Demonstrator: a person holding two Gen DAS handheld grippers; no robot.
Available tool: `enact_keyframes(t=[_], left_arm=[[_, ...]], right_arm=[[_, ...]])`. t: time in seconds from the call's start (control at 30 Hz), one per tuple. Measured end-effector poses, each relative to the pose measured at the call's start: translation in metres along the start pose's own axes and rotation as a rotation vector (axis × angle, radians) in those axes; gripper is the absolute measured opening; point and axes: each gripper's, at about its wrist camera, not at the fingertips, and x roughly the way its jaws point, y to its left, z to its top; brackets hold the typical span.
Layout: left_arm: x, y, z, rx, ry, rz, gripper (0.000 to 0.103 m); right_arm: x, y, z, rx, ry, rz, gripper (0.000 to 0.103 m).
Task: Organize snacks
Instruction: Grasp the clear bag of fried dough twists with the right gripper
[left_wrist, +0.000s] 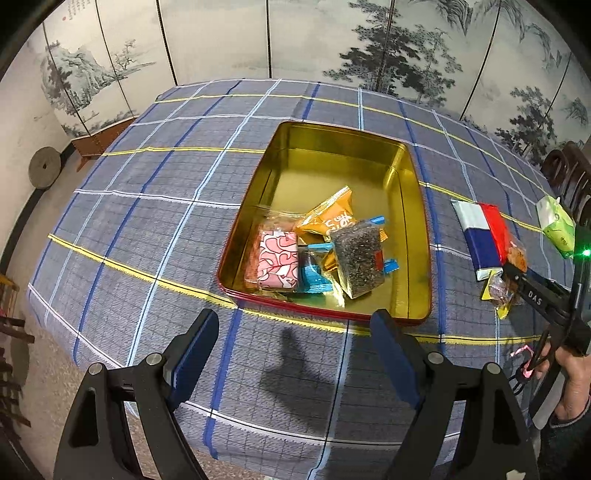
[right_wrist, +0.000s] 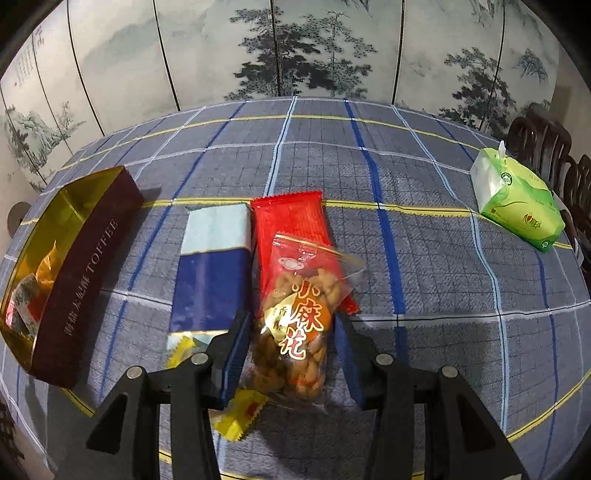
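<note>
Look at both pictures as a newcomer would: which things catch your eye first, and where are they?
The gold-lined tin sits mid-table with several wrapped snacks heaped at its near end. To its right, the right gripper straddles a clear bag of fried twists lying over a red packet. A green tissue pack lies far right.

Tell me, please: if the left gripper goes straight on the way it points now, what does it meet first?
Probably the near red rim of the gold tin, just ahead of the left gripper; depth is unclear.
</note>
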Motion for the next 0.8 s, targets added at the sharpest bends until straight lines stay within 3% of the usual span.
enact_keyframes(t=[0.3, 0.8], left_arm=[[-0.001, -0.019, 0.003, 0.032, -0.004, -0.023, 0.082], [0.014, -0.111, 0.003, 0.138, 0.043, -0.114, 0.082]], right_arm=[[-0.006, -0.021, -0.022, -0.069, 0.031, -0.015, 0.045], [-0.008, -0.062, -0.027, -0.099, -0.064, -0.003, 0.041]])
